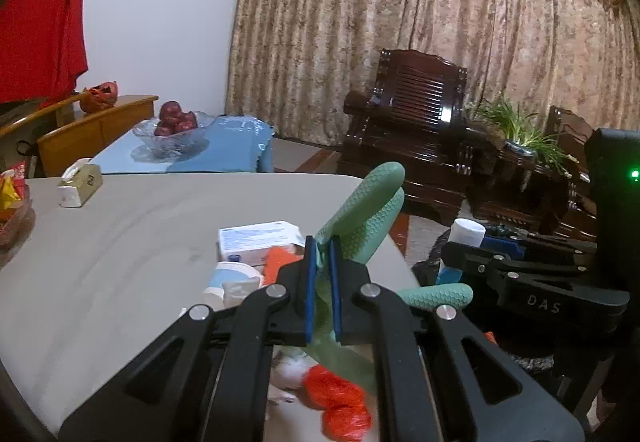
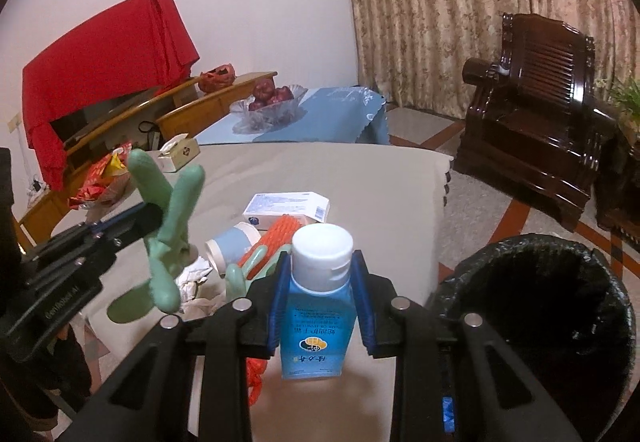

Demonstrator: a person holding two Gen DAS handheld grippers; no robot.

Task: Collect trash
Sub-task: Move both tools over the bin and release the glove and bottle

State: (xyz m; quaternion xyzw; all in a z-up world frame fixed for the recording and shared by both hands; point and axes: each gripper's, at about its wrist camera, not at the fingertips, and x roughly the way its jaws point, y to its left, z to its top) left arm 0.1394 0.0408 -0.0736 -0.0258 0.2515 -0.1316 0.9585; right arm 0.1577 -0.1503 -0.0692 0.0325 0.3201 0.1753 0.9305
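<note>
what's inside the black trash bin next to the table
The trash bin has a black liner, and its opening shows only darkness; no item can be made out inside. Its bottom is lost in shadow, so whether anything lies there cannot be told.

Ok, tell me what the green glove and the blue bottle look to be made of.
Green glove: probably rubber or silicone, matte, with an embossed honeycomb texture; it hangs limp. Blue bottle: likely translucent plastic, glossy, with a smooth white cap and printing on its front.

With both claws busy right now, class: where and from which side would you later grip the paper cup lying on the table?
Grip the paper cup across its blue side wall, coming from above. It lies tipped over among other trash, its open rim facing the near left, so the rounded wall is the exposed, pinchable part.
</note>
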